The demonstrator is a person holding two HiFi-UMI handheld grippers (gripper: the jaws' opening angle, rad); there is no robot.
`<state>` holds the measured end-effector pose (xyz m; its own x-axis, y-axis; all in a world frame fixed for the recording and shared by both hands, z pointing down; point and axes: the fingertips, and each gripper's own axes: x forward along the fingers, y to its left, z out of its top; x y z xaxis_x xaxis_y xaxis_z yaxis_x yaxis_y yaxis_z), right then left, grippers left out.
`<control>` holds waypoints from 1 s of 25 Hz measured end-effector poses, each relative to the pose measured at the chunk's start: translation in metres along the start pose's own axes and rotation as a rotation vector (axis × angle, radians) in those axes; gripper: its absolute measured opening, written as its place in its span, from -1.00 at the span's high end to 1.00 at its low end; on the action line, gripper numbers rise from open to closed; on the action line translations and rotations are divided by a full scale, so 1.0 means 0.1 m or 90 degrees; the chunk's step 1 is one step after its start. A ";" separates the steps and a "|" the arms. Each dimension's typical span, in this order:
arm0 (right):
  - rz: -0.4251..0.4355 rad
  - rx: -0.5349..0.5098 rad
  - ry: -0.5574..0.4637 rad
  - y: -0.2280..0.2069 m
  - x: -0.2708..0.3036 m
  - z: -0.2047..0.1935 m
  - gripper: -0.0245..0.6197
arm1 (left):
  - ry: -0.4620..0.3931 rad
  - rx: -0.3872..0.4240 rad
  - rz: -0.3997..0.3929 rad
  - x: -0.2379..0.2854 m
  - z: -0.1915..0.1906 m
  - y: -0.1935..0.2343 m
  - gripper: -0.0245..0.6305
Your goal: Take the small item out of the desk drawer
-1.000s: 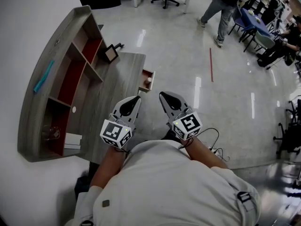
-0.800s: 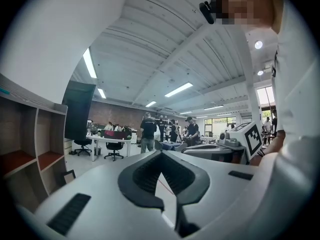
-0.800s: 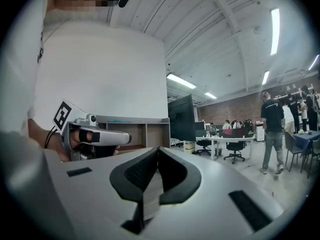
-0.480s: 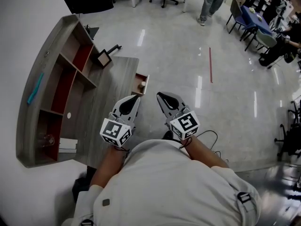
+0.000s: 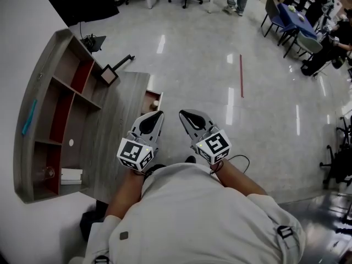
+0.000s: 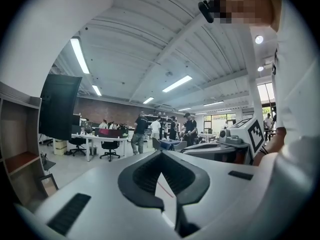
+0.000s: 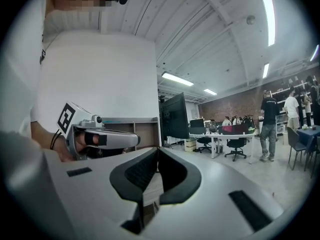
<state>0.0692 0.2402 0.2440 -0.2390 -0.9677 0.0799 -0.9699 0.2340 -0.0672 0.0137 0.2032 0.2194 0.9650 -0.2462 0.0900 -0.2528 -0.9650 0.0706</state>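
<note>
Left tool (image 5: 159,114) and right tool (image 5: 183,114) closed, empty; step in, spread one over small item (image 5: 155,103) in open drawer (image 5: 147,97).

The pale item (image 5: 155,103) in the open drawer (image 5: 148,97) — a mere speck — is too small to identify.

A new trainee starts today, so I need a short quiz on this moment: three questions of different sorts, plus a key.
1. True or false: the desk drawer stands open.
2. Where is the small round item? A in the drawer; B on the shelf; C on the floor.
3. Fill in: the left gripper and the right gripper both have their jaws ____, with nothing held.
Key: 1 true; 2 A; 3 shut.
</note>
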 end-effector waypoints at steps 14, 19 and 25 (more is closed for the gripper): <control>-0.010 0.012 0.013 -0.33 0.23 -0.07 0.86 | 0.008 -0.023 -0.025 0.41 -0.09 0.20 0.88; -0.010 0.003 0.012 -0.32 0.52 -0.02 0.86 | -0.002 -0.024 -0.020 0.38 -0.03 0.51 0.88; 0.000 -0.008 0.017 -0.20 1.02 0.07 0.86 | -0.010 -0.034 -0.019 0.26 0.01 0.99 0.88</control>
<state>0.0645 0.1358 0.2466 -0.2405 -0.9648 0.1066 -0.9702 0.2357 -0.0552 0.0138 0.1013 0.2273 0.9731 -0.2189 0.0714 -0.2264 -0.9659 0.1254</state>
